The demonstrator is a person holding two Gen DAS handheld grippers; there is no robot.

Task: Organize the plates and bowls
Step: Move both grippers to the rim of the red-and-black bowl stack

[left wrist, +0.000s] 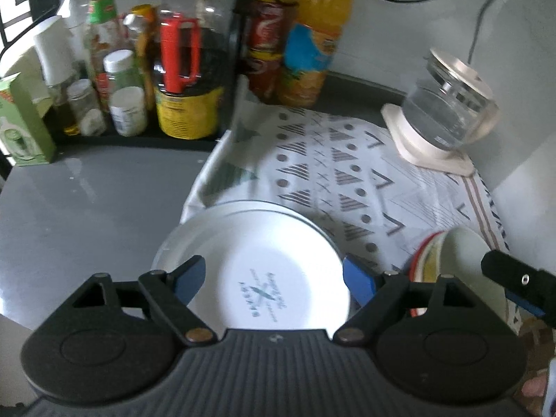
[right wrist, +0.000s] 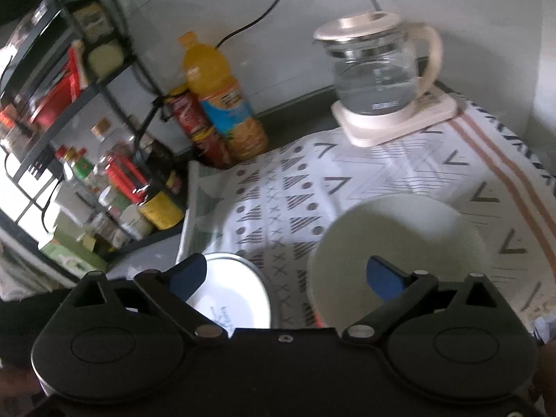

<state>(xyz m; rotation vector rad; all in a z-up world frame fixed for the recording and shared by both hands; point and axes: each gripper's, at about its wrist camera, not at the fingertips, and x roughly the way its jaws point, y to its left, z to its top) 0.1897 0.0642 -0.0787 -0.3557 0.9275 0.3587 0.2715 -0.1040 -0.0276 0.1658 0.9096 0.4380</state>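
On the patterned cloth, plates and bowls are sitting in two stacks, side by side.
Both stacks are lying near the cloth's front edge, the plates left of the bowls, the top plate and top bowl holding nothing. Left gripper is hanging over the plates, jaws spread wide and gripping nothing; right gripper is hanging wide open and empty between the stacks. Kettle, holding clear water, is standing at the cloth's back corner.
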